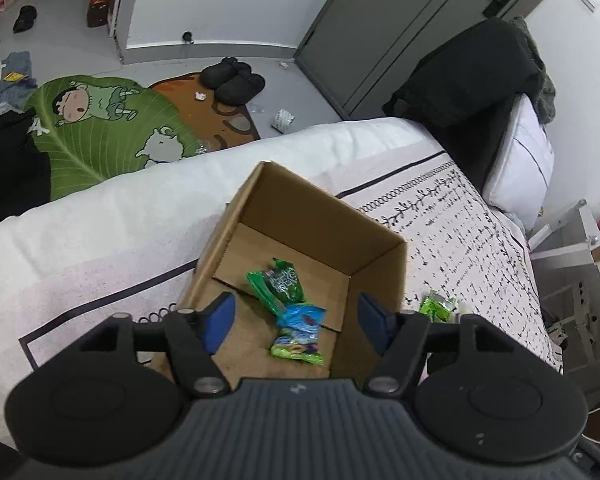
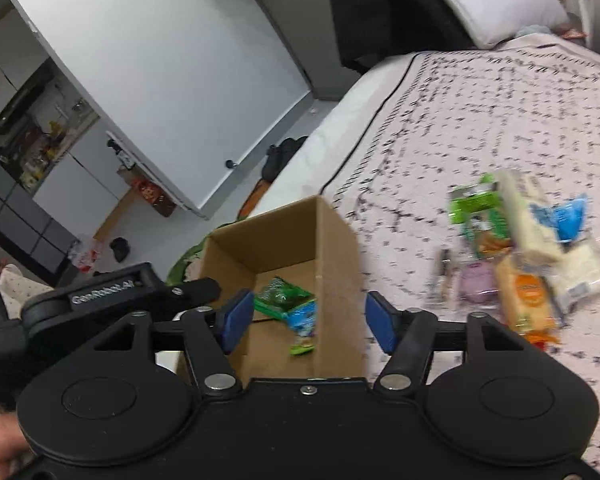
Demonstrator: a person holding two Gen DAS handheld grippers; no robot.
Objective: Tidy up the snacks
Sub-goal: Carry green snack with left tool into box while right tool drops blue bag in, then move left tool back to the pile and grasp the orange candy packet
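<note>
Snacks [image 1: 296,312] already sorted lie on the floor of the cardboard box [image 1: 380,268]: a green packet, a blue one and another green one, bunched toward the box's right wall. More snacks wait in a loose pile [image 2: 532,248] on the bed, well to the right of the box. My left tool [image 1: 296,320] hangs over the box mouth with its blue pads spread and nothing between them; my right tool [image 2: 306,320] is likewise released and empty above the box. The step in hand, as I judge it, is going back for the next packet, so I should lift clear of the box walls first, swing right to the pile, and pinch one wrapper by its flat body, not its crinkly edge. The box stands on the patterned bedspread [image 1: 480,240], which is soft, so a nudge could tip it. Beyond the box lie a cartoon rug [image 1: 100,128], black slippers [image 1: 236,80] and a grey door [image 1: 400,20].
</note>
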